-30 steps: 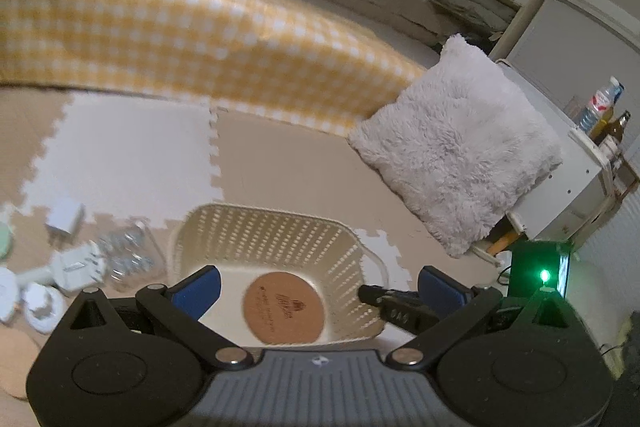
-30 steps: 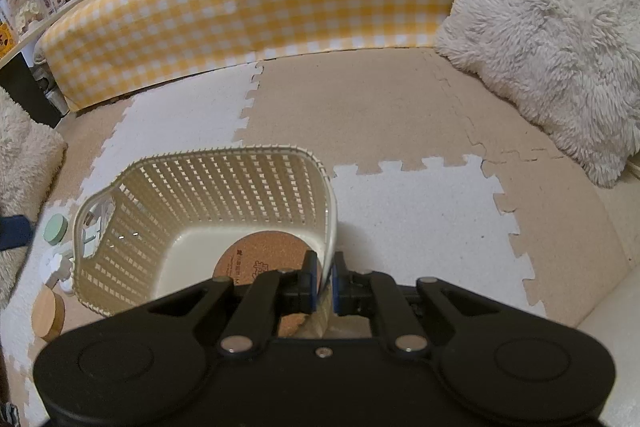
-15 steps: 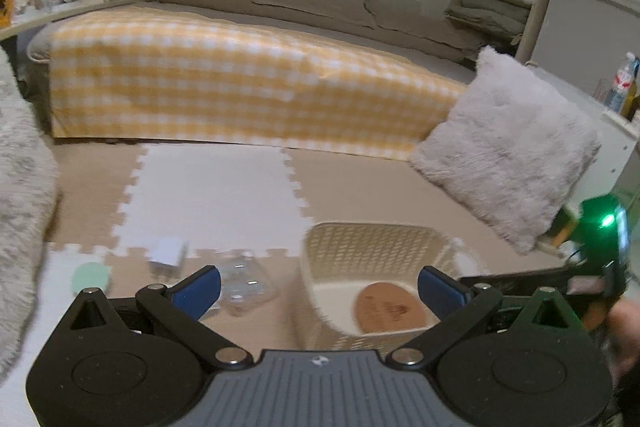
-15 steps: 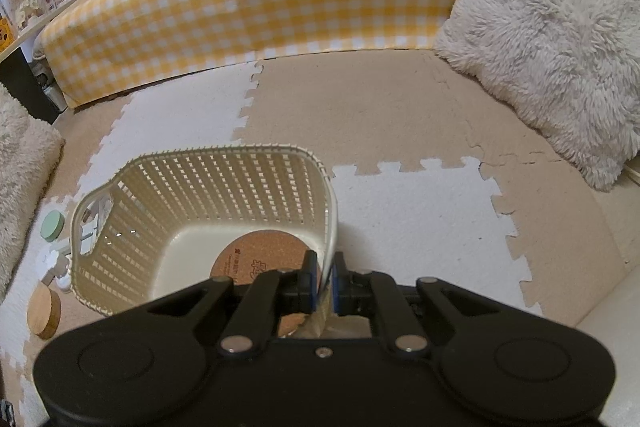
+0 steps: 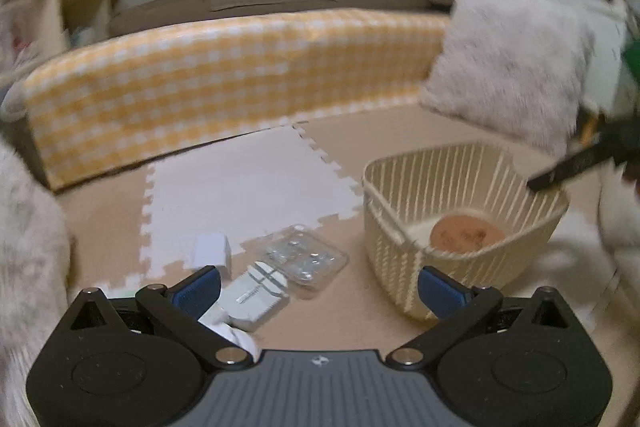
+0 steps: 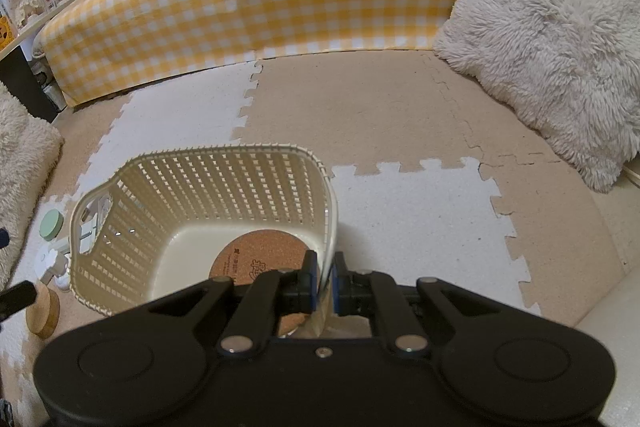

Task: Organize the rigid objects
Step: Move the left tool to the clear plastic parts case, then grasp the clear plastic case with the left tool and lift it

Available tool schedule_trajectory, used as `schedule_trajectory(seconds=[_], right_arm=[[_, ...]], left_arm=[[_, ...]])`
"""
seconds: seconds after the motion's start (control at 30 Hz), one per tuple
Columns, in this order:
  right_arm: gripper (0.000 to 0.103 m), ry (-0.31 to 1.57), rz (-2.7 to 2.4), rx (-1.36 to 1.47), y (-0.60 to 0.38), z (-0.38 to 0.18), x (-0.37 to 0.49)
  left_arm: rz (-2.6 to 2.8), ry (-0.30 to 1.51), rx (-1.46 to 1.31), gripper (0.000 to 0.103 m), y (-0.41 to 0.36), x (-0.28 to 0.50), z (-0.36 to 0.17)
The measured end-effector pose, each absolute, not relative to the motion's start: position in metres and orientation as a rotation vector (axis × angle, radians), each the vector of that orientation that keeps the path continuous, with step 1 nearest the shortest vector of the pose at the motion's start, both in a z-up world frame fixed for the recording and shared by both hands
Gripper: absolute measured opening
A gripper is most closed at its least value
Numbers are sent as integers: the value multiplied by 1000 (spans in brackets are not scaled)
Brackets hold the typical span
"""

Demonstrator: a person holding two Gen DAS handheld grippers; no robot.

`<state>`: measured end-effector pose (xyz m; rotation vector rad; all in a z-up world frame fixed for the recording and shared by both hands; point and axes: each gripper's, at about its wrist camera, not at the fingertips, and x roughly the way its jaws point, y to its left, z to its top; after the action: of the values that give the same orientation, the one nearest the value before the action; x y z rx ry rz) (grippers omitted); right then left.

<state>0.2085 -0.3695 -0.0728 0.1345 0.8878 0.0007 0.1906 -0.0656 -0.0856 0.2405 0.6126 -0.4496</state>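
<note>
A cream slotted basket (image 6: 208, 183) stands on the foam floor mat with a round cork coaster (image 6: 256, 259) in it. My right gripper (image 6: 324, 281) is shut on the basket's near right wall. In the left wrist view the basket (image 5: 400, 227) is at the right with the coaster (image 5: 466, 233) inside. My left gripper (image 5: 320, 287) is open and empty, low over the mat left of the basket. Before it lie a clear plastic case (image 5: 306, 257), a white adapter (image 5: 256, 293) and a white charger cube (image 5: 212, 249).
A yellow checked mattress edge (image 6: 260, 11) runs along the back. A fluffy white cushion (image 6: 552, 39) leans at the right. Left of the basket lie a green round lid (image 6: 52, 225) and a cork coaster (image 6: 42, 311). A fluffy rug (image 5: 28, 259) is at the left.
My left gripper has swung left and down, away from above the basket toward the small items on the mat. My right gripper stays shut on the basket wall.
</note>
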Motion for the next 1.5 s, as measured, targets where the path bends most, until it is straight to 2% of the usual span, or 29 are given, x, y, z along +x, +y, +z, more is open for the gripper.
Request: schedule_trajectory(seconds=[0.3,0.87,1.07,1.5], right_arm=[[8,888,3,135,-370,-73,208],[8,886,17,154,-374,-74,208],[8,886,23,163,-375,-74,208],[8,886,24,167,-375,-74,208]], left_arm=[[-586,630,463,103,-76,240,-103],[-766,832,810,103,-126,322,-141],[-782,890,805,96,-128,342,-146],[-742,972,659,88,-130,361,-144]])
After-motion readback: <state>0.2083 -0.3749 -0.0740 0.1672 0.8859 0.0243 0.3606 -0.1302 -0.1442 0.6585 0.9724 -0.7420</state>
